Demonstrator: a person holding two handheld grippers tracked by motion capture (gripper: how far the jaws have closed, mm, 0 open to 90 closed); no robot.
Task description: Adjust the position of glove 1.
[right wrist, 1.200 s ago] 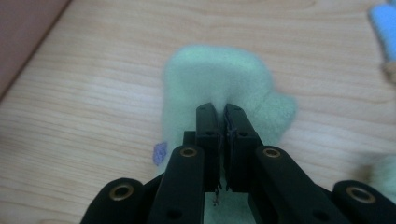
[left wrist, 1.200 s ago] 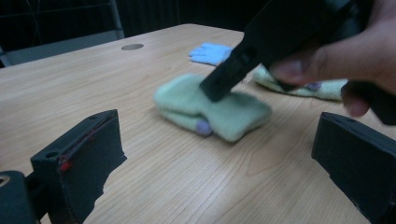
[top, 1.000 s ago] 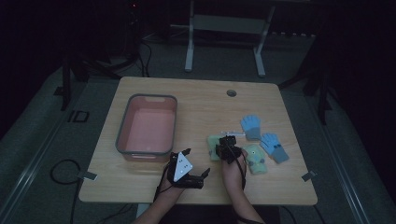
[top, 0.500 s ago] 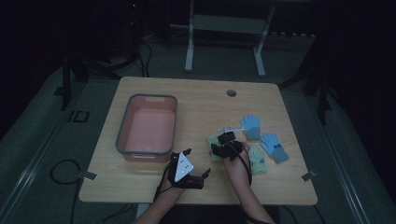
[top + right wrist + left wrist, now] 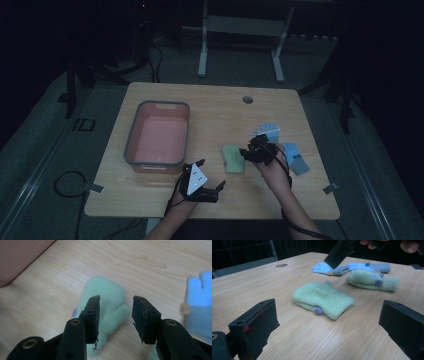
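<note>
Since a second ago, we see the right gripper (image 5: 256,146) lifted off the green mitten (image 5: 233,158), which has come to lie alone on the table (image 5: 220,107), left of the glove pile. Its jaws have just been opening, with nothing between them.

Nearest the person, the left gripper (image 5: 209,175) sits at the near table edge, jaws spread wide and bare; in its own view they frame the mitten (image 5: 323,299) without touching it.

Right gripper (image 5: 115,312), own view: jaws partly apart, empty, hovering over the mitten (image 5: 106,298), pads clear of the wool.

Mitten, high view: long axis runs roughly near-to-far; which end is the cuff we cannot tell there. Left gripper view adds a small purple button on its near edge and a rounded bump on the far edge. That view also shows a second green mitten (image 5: 372,280) beyond it, and blue gloves (image 5: 337,267) farther off.

Right gripper view shows a blue glove (image 5: 200,302) right of the jaws and a tub corner (image 5: 17,257) at upper left; the picture is blurred.

High view, farther left: the pink tub (image 5: 157,132), well apart from the mitten.
</note>
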